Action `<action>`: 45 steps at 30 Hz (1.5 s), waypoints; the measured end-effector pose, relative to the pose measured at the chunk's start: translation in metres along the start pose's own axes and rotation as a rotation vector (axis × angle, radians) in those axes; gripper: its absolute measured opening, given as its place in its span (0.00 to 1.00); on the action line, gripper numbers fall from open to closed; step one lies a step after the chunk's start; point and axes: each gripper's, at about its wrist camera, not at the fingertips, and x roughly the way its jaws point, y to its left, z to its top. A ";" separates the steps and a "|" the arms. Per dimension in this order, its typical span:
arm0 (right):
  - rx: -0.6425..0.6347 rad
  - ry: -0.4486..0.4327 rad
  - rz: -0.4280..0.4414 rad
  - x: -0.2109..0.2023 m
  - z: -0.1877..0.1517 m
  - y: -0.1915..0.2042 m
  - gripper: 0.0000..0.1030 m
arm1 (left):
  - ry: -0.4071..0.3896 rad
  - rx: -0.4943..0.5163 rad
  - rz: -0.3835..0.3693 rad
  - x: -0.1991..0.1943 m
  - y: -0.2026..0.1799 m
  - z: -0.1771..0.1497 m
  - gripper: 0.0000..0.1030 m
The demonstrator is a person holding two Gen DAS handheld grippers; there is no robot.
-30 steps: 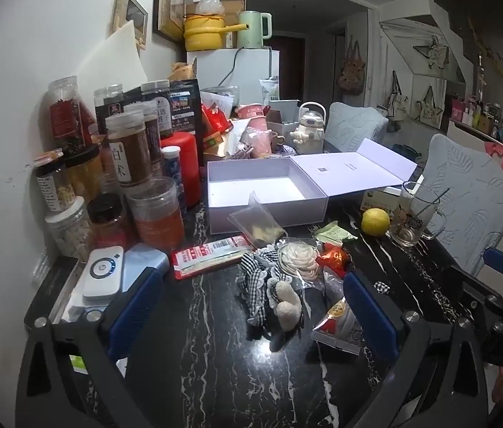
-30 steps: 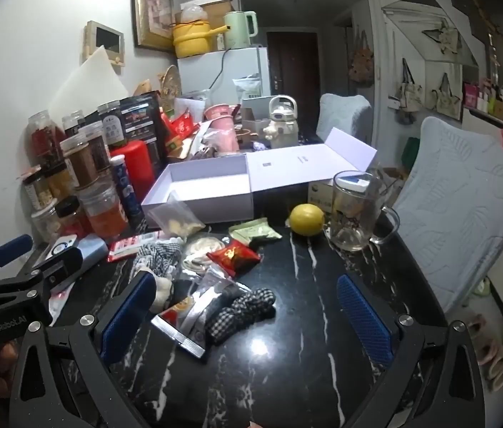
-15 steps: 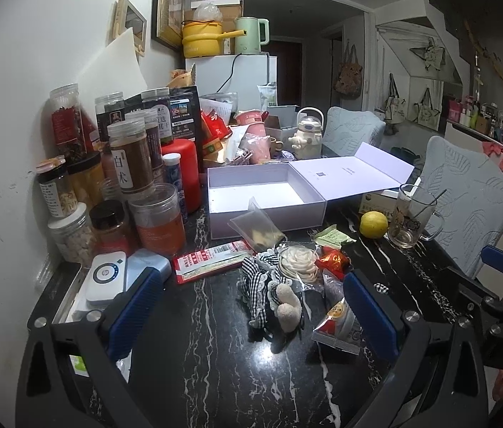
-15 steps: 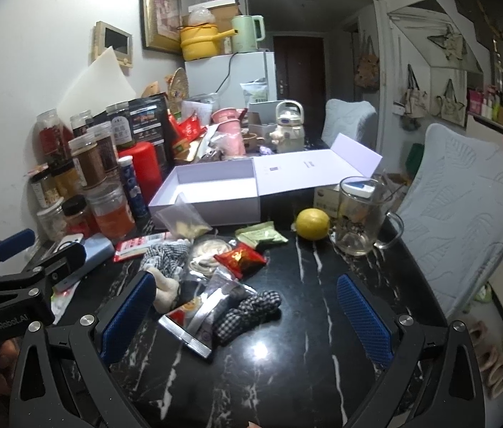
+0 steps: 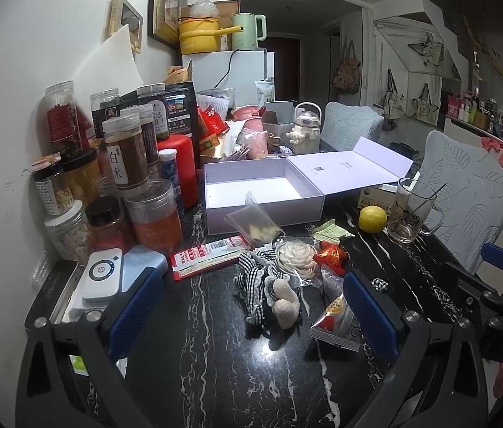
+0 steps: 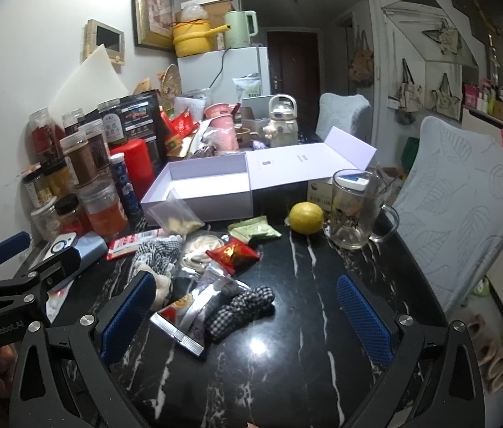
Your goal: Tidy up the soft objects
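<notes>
Left wrist view: left tool point(image 5: 251, 306) wide open, empty, hovering over black white-veined marble worktop point(image 5: 197, 356). Black-and-white gingham fabric scrunchie with cream plush ears point(image 5: 269, 285) lying on worktop between the blue pads, touching clear packet holding cream rose-shaped hair piece point(image 5: 296, 255). Second small gingham fabric piece point(image 6: 240, 306) barely visible here behind the right pad; seen whole in right wrist view, resting partly on silver foil snack packets point(image 6: 187, 306). Open lilac cardboard box with flipped lid point(image 5: 262, 192) behind the pile, interior empty. Readable: "白术" on brown-filled clear jar point(image 5: 126, 157); Hello Kitty print on glass mug point(image 5: 408, 210); "DAS" on right tool body at the frame edge. Red-and-white barcoded sachet point(image 5: 208, 255) beside white round-button device point(image 5: 103, 273).

Right wrist view: right tool point(image 6: 244, 317) also spread wide, holding nothing, over the same pile. "GenRobot.AI" legible on left tool body at lower left. Yellow lemon point(image 6: 305, 217) touching mug, green tea sachet point(image 6: 255, 230) and red foil packet point(image 6: 233, 253) nearby. Pink slippers on floor at lower right, only in this view.
</notes>
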 end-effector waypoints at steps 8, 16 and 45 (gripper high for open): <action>-0.006 0.006 -0.006 0.002 0.000 0.001 1.00 | -0.001 0.003 -0.004 0.001 -0.001 -0.001 1.00; -0.008 -0.003 -0.004 -0.001 0.000 0.002 1.00 | -0.016 -0.006 -0.008 -0.004 0.001 -0.001 1.00; 0.021 -0.002 -0.009 0.002 -0.003 -0.002 1.00 | -0.007 -0.009 -0.013 -0.006 -0.001 -0.004 1.00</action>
